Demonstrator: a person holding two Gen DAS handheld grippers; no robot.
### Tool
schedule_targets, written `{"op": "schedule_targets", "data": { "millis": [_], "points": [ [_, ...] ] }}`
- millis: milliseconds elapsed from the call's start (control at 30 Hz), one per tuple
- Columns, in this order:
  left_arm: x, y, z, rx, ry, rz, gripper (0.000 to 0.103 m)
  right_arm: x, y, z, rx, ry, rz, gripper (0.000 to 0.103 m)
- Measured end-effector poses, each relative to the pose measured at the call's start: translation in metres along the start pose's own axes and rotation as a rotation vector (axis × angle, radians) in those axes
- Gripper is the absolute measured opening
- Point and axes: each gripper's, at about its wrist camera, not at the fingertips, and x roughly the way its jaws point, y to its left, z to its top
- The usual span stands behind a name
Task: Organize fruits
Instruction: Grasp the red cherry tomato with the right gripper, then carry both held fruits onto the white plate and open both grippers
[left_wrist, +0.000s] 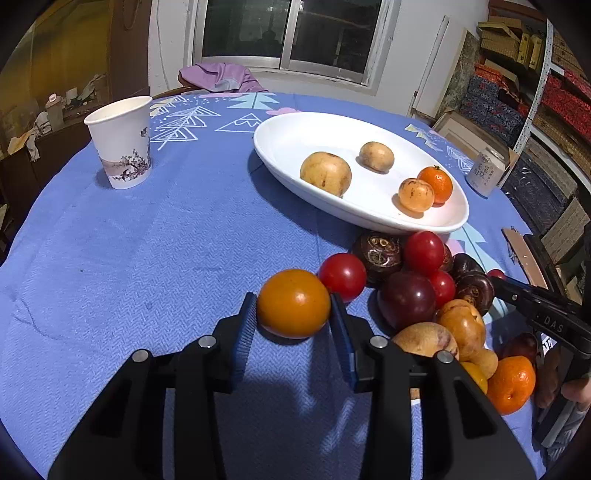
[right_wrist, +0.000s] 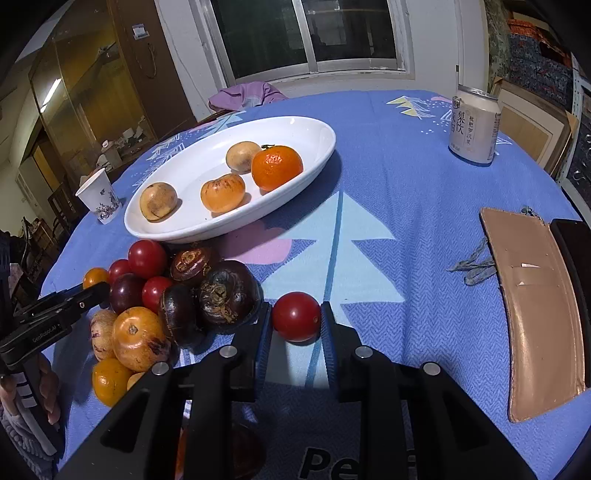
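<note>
Left gripper (left_wrist: 293, 314): jaws closed on orange tomato (left_wrist: 293, 303), centre frame, resting on desk (left_wrist: 129, 258). Right gripper (right_wrist: 296, 322): jaws clamped on red cherry tomato (right_wrist: 296, 316), lower centre, also on desk. Step, judged: lift both, carry to white dish (left_wrist: 295, 133), upper right of left view. Lift straight up, keep squeeze gentle; skins soft. Fruit pile (right_wrist: 177, 295) crowds both grippers, nudge risk. Dish rim needs clearing. Paper cup (left_wrist: 122, 142), can (right_wrist: 474, 125), brown case (right_wrist: 535, 314) well clear.
</note>
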Motion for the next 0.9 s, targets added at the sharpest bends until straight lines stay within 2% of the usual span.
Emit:
{"op": "schedule_targets", "data": {
  "millis": [133, 333, 433, 567, 700, 900],
  "points": [
    [-0.018, -0.004, -0.001, 0.031, -0.080, 0.041, 0.039, -0.014, 0.003, -0.002, -0.009, -0.064, 0.015, 0.026],
    [-0.042, -0.008, 0.003, 0.040, -0.135, 0.057, 0.039, -0.042, 0.004, -0.002, -0.021, -0.157, 0.000, 0.026],
    [-0.053, -0.009, 0.023, 0.017, -0.147, 0.022, 0.039, -0.061, 0.003, 0.017, -0.002, -0.216, 0.026, 0.026],
    [-0.054, -0.020, 0.072, 0.028, -0.172, 0.049, 0.039, -0.067, 0.012, 0.073, -0.014, -0.234, 0.032, 0.026],
    [-0.035, -0.026, 0.112, 0.012, -0.182, 0.041, 0.039, -0.043, 0.026, 0.124, -0.036, -0.235, 0.018, 0.026],
    [0.041, -0.018, 0.146, -0.007, -0.093, 0.073, 0.039, 0.031, 0.032, 0.165, -0.046, -0.141, -0.001, 0.026]
  ]
}}
